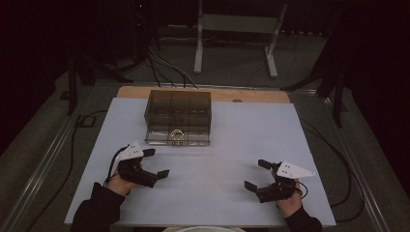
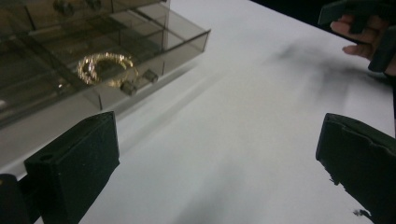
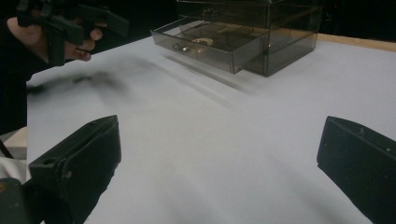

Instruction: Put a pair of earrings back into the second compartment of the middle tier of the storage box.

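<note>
Drawer (image 1: 178, 136) with the gold ring (image 1: 177, 133) sits ahead and right of the left gripper (image 1: 157, 162), nearer than the right gripper (image 1: 257, 175); both jaws gape released

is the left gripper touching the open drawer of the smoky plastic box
Apart. In the high view, bare white table shows between the left gripper and the open drawer; the left gripper view also shows its open jaws short of the drawer.

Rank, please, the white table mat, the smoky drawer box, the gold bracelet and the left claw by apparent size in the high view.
1. White table mat
2. Smoky drawer box
3. Left claw, nearer the camera, so its place is less sure
4. Gold bracelet
</note>
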The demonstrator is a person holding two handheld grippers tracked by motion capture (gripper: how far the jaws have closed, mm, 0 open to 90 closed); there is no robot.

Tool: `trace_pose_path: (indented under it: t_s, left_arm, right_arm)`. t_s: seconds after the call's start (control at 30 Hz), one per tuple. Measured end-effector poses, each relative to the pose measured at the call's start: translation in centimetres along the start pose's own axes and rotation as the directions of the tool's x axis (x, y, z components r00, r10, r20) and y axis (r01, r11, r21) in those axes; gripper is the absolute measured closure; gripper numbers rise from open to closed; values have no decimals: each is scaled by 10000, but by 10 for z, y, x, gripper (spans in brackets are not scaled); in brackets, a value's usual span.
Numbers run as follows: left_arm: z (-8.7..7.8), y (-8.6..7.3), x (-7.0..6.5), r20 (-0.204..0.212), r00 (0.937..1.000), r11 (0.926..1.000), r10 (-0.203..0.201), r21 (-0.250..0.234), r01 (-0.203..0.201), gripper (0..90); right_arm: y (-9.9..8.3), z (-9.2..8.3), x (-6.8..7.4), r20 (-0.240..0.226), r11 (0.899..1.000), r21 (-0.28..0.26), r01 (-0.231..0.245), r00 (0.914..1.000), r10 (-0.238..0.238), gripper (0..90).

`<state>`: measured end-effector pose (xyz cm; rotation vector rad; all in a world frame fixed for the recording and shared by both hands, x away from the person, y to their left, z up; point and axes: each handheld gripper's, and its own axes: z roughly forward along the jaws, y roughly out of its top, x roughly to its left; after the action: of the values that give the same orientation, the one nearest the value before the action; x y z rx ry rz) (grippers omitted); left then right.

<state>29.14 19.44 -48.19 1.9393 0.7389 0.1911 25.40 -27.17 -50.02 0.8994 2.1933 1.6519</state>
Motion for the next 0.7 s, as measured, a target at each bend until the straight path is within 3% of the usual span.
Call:
trace_pose_path:
  t_s: [0.17,0.3,0.37,0.6,0.7]
  left_arm:
    - [-3,-13,-1,-76,9999,9998,-66,179,67,4]
    - [-8,-22,0,123,9995,9996,-294,40,294,4]
    - [-9,-26,0,158,9998,9999,-157,26,156,4]
    - [-16,-32,0,-219,9996,9998,-162,85,164,4]
    - [-19,-35,1,-579,9983,9996,-42,294,59,4]
  right_arm:
    - [0,0,0,-2,10000,26,57,10000,-57,0]
    - [0,0,1,-17,10000,41,47,10000,-47,0]
    - [0,0,1,-16,10000,47,66,10000,-66,0]
    - [0,1,0,-48,10000,90,38,10000,-38,0]
    - [0,1,1,-47,9999,85,68,10000,-68,0]
